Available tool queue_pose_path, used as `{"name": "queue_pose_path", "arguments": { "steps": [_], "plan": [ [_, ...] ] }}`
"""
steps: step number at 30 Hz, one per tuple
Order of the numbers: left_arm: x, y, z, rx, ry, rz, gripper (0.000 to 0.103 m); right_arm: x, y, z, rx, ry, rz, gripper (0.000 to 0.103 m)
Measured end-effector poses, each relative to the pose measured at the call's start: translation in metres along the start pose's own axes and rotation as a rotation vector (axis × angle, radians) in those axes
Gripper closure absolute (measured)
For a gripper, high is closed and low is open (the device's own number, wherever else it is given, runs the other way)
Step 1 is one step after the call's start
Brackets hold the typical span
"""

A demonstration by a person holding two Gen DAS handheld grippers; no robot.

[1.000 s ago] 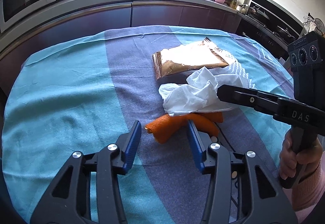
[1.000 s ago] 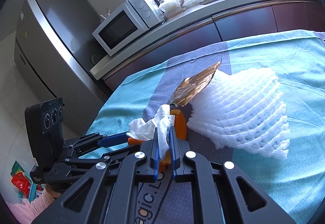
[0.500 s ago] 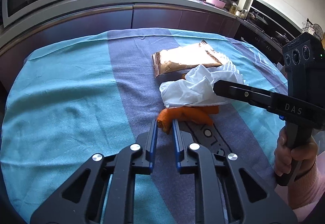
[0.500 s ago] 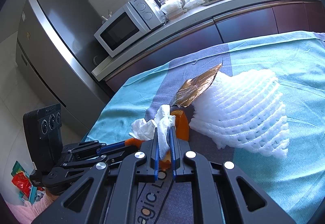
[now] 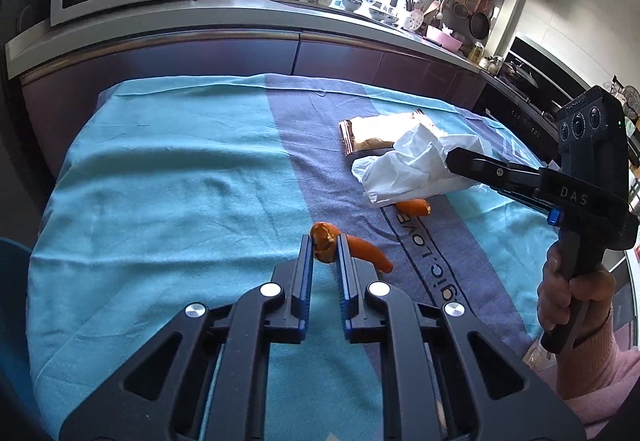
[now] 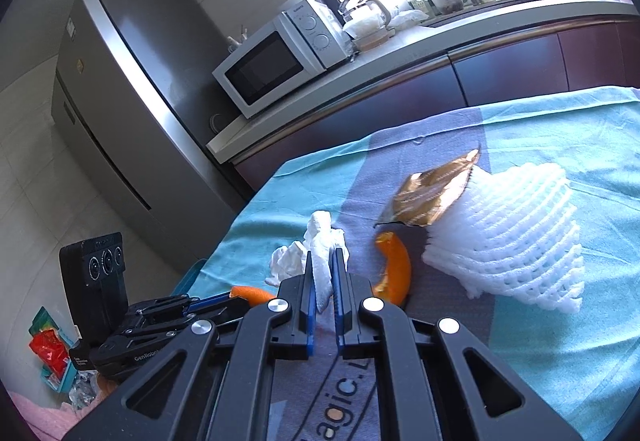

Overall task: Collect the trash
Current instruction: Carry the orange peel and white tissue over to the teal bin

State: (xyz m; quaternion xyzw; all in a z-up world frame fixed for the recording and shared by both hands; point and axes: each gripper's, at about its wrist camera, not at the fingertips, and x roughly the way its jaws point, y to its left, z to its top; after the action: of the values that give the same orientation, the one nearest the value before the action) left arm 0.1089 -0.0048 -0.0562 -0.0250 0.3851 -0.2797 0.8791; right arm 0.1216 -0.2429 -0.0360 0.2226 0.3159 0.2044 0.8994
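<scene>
The tablecloth (image 5: 180, 177) is turquoise with a broad grey-purple stripe bearing dark lettering at lower right. Orange peel (image 5: 325, 241) sits between blue-edged black fingers (image 5: 306, 269). The tissue (image 5: 408, 169) is white, the wrapper (image 6: 432, 193) shiny copper-gold, the foam net (image 6: 504, 237) white mesh.

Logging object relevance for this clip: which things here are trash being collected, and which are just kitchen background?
Trash: orange peel in left gripper; tissue in right gripper; second peel; gold wrapper; foam net.
Background: microwave; fridge; tablecloth.
</scene>
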Motion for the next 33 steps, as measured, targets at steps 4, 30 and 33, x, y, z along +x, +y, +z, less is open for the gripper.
{"name": "queue_pose_path", "arguments": {
  "steps": [4, 30, 33],
  "plan": [
    [-0.022, 0.018, -0.006, -0.040, -0.029, 0.019, 0.091, 0.006, 0.014, 0.001, -0.018, 0.012, 0.029, 0.097],
    [-0.151, 0.117, -0.048, -0.233, -0.197, 0.222, 0.091, 0.078, 0.122, -0.002, -0.163, 0.140, 0.227, 0.097],
    [-0.166, 0.131, -0.052, -0.256, -0.218, 0.255, 0.091, 0.090, 0.134, 0.000, -0.178, 0.155, 0.248, 0.097]
  ]
}}
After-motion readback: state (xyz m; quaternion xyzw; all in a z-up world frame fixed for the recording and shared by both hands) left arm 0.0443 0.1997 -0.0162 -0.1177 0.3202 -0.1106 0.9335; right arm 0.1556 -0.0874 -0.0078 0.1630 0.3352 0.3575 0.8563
